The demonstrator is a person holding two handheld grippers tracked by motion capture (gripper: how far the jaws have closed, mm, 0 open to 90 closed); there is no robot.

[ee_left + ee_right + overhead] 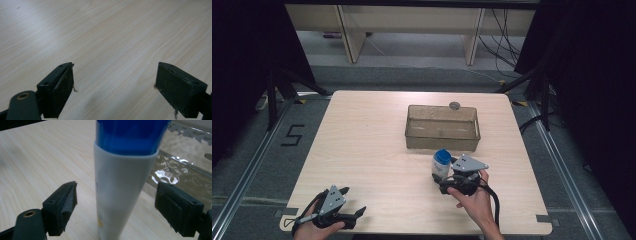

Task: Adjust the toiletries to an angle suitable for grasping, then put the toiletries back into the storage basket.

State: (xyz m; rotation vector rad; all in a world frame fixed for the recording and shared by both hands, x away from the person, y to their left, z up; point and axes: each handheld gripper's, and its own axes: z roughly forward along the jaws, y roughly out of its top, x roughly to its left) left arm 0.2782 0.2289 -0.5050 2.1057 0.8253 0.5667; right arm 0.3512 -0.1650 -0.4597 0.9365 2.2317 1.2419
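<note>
While both my hands sit at the near edge of the table (362, 140), the two grippers stand well apart from each other. Left gripper (354, 202): near the near-left corner, low over the wood, held in my left hand (314, 229). Its jaws are spread wide in the left gripper view, bare pale wood grain between them, nothing touching either pad (61, 88). Frayed bits hang off the pad edges.

Right gripper (441, 176): toward the near-right part of the table, gripped by my right hand (474, 197), pointing at the far edge. Its jaws are also wide apart, one on each side of a white tube (120, 195) with a blue cap (130, 135). The tube stands upright on the table between the jaws; a gap shows on both sides in the right gripper view, so neither pad touches it. Small yellow mark low on the tube's side; print too blurred to read.

Clear plastic bin (442, 128): sits just beyond the tube, right of the table's centre, long side toward me. Walls see-through, floor of it looks bare. Small round grey object (454, 105) at the bin's far rim; cannot tell what it is.
</note>
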